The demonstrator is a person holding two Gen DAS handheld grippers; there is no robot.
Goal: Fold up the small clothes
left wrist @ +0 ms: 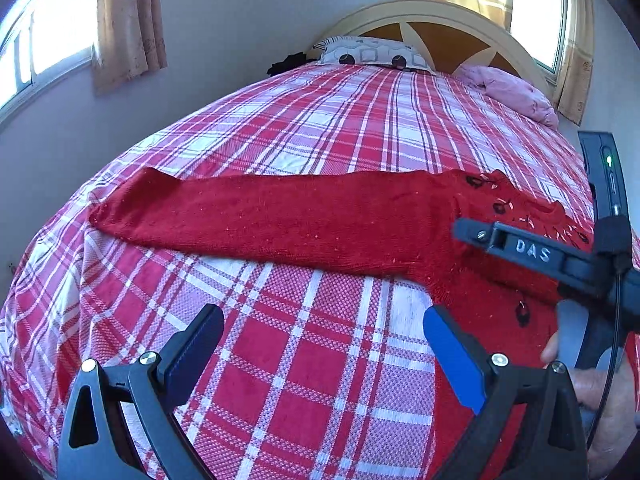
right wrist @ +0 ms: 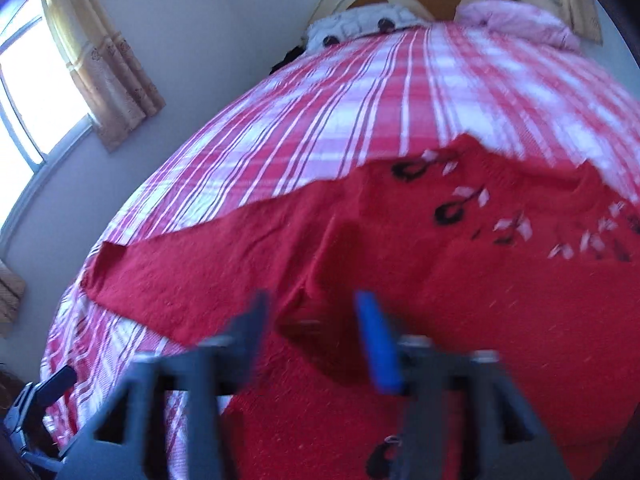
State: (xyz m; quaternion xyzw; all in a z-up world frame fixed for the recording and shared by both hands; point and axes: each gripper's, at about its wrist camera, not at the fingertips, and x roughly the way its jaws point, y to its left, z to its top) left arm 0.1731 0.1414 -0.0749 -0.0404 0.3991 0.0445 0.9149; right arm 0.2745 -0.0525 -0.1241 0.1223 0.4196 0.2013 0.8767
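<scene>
A red knitted sweater (left wrist: 320,220) with black and white flower motifs lies flat on the plaid bedspread (left wrist: 320,380), one sleeve (left wrist: 168,204) stretched out to the left. My left gripper (left wrist: 324,344) hovers open over bare bedspread just in front of that sleeve, with nothing between its fingers. From the right edge one finger (left wrist: 480,236) of my right gripper reaches over the sweater's chest. In the blurred right wrist view, my right gripper (right wrist: 312,320) stands open above the sweater (right wrist: 460,280) near the armpit, with its pads apart.
A patterned pillow (left wrist: 372,54) and a pink one (left wrist: 512,88) lie at the headboard (left wrist: 440,20). Curtained windows (left wrist: 52,32) flank the bed, and a wall runs along its left edge. A hand (left wrist: 604,408) holds the right gripper's handle.
</scene>
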